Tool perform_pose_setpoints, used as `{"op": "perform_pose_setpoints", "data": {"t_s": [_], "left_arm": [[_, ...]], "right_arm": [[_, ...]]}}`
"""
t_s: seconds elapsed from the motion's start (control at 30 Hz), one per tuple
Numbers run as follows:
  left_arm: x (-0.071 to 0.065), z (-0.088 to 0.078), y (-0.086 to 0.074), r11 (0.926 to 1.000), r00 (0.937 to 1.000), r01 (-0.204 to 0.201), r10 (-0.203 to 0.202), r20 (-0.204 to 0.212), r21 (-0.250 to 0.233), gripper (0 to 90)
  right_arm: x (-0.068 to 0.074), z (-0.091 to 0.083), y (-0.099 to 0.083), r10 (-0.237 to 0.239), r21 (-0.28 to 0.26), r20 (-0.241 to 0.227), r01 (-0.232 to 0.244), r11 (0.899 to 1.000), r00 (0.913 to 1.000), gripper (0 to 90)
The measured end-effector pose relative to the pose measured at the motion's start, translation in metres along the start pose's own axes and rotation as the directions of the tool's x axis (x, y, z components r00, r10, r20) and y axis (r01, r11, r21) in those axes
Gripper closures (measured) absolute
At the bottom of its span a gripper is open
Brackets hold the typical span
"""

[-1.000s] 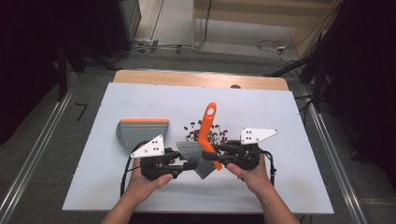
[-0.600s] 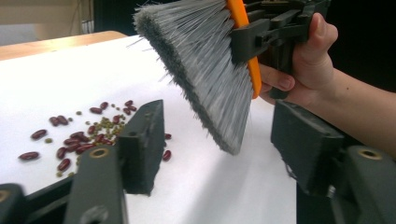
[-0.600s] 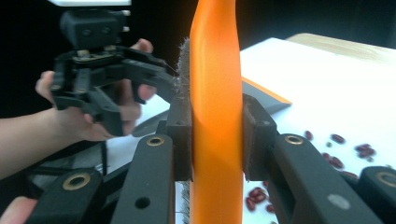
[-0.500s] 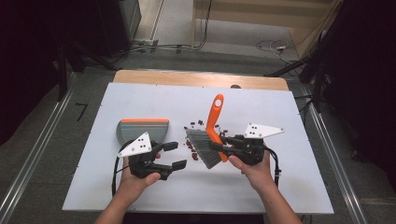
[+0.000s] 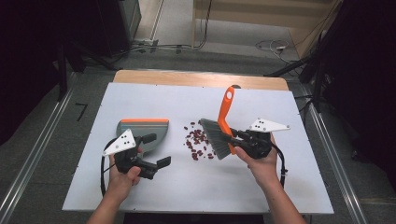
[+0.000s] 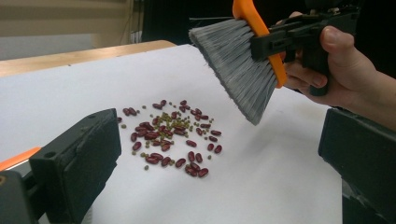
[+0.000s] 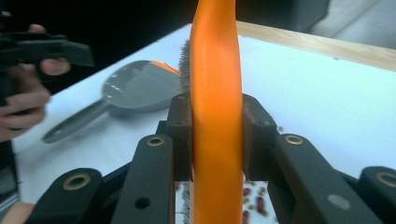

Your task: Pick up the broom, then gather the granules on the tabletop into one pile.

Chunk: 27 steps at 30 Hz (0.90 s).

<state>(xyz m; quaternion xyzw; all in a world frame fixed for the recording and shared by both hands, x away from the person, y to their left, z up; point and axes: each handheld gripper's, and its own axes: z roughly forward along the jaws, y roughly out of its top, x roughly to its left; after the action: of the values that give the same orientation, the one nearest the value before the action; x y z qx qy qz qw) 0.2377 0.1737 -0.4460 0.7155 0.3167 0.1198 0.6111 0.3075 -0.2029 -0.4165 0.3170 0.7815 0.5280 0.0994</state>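
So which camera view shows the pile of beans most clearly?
The left gripper view: the beans lie close and sharp on the white table, below the brush. The high view shows them small, as dark specks; the right gripper view shows a few behind the orange handle.

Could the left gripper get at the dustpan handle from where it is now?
Probably yes. The left gripper, jaws just opened with nothing between them, sits right beside the dustpan, whose handle lies bare on the table; the brush and beans are off to its other side.

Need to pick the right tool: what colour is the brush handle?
Orange, with grey bristles; the brush handle shows best in the right gripper view.
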Motion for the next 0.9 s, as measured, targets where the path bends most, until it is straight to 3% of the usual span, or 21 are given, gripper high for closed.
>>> {"op": "perform_pose_setpoints", "data": {"t_s": [0.2, 0.33, 0.5, 0.53, 0.7, 0.73, 0.77, 0.8, 0.9], "left_arm": [[0.005, -0.008, 0.0, 1.0, 0.9995, -0.005, 0.005, -0.03, 0.002, 0.0], [0.008, -0.017, -0.002, 0.9999, 0.9979, -0.015, 0.015, -0.064, 0.004, 0.0], [0.015, -0.034, -0.004, 0.9998, 0.9956, -0.02, 0.021, -0.092, 0.009, 0.0], [0.017, -0.038, -0.004, 0.9997, 0.9943, -0.023, 0.024, -0.104, 0.007, 0.0], [0.025, -0.052, -0.01, 0.9993, 0.9874, -0.031, 0.034, -0.154, 0.02, 0.0], [0.026, -0.053, -0.011, 0.9994, 0.9862, -0.028, 0.031, -0.163, 0.021, 0.0], [0.028, -0.054, -0.012, 0.9995, 0.9855, -0.025, 0.027, -0.168, 0.019, 0.0], [0.03, -0.055, -0.013, 0.9995, 0.984, -0.024, 0.027, -0.176, 0.02, 0.0], [0.033, -0.057, -0.015, 0.9994, 0.9823, -0.022, 0.026, -0.186, 0.027, 0.0]], "right_arm": [[-0.013, -0.003, 0.0, 0.026, 0.024, 0.074, -0.028, 0.999, 0.9969, 68.3], [-0.02, -0.007, 0.002, 0.027, 0.054, 0.141, -0.035, 0.998, 0.9897, 68.3], [-0.029, -0.009, 0.006, 0.041, 0.09, 0.179, -0.058, 0.994, 0.9831, 68.2], [-0.033, -0.007, 0.007, 0.027, 0.109, 0.206, -0.051, 0.993, 0.9782, 68.2], [-0.041, -0.002, 0.011, 0.021, 0.137, 0.246, -0.057, 0.989, 0.9689, 68.2], [-0.047, 0.003, 0.014, 0.013, 0.167, 0.273, -0.061, 0.984, 0.9619, 68.2], [-0.047, 0.003, 0.014, 0.013, 0.167, 0.273, -0.061, 0.984, 0.9619, 68.2], [-0.053, 0.008, 0.018, 0.005, 0.196, 0.295, -0.066, 0.978, 0.9555, 68.2], [-0.059, 0.013, 0.021, 0.0, 0.221, 0.318, -0.074, 0.973, 0.9482, 68.2]]}}
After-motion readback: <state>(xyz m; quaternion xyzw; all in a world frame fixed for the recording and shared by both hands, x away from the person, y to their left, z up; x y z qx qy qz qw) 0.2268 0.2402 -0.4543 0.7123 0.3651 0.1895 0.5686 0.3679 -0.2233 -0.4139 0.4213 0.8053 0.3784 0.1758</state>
